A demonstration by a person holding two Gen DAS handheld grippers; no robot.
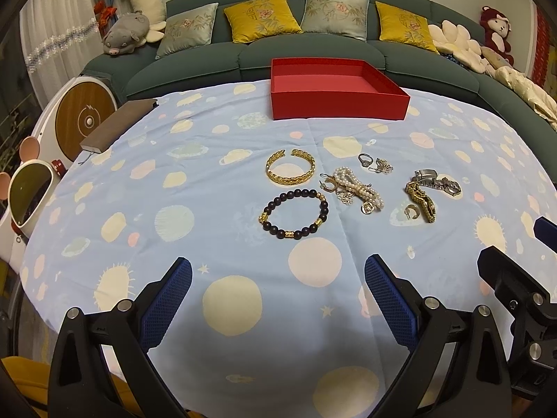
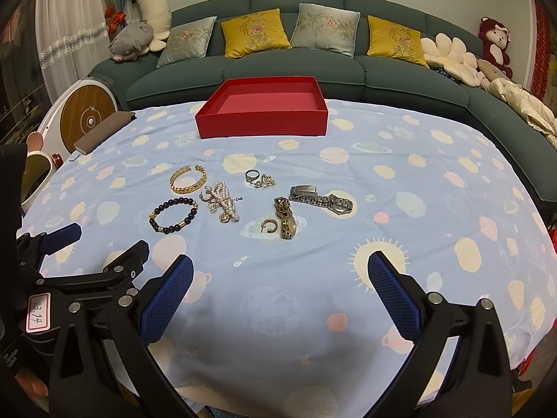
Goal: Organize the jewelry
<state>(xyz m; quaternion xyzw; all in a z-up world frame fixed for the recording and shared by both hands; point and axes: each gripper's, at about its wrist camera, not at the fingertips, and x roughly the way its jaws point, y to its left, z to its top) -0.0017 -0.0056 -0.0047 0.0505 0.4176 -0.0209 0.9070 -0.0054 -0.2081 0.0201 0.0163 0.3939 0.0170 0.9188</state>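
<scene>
Both pairs of blue-padded fingers were spread wide and held nothing: the left gripper (image 1: 278,275) and the right gripper (image 2: 280,273) hovered side by side over the near edge of the table, well short of the jewelry, as if the person was sizing up a first pick.

A pale blue tablecloth printed with planets (image 1: 209,209) covered the whole table, probably to keep small pieces from sliding. At the far edge, in front of the green sofa, sat a shallow red cardboard box (image 1: 339,106), lidless and with nothing visible inside, the likely home for every piece.

All the jewelry lay loose in the middle, between the grippers and the box. From the left came a dark beaded bracelet with gold charms (image 1: 295,215), and just beyond it an open gold cuff bangle (image 1: 290,169). Next lay a tangled pearl strand with small charms (image 1: 355,188), then a gold watch (image 1: 423,202) touching a silver watch (image 1: 438,181). Smallest were a silver ring (image 1: 365,159) with earrings beside it, and a gold hoop earring (image 1: 410,210) near the gold watch.
</scene>
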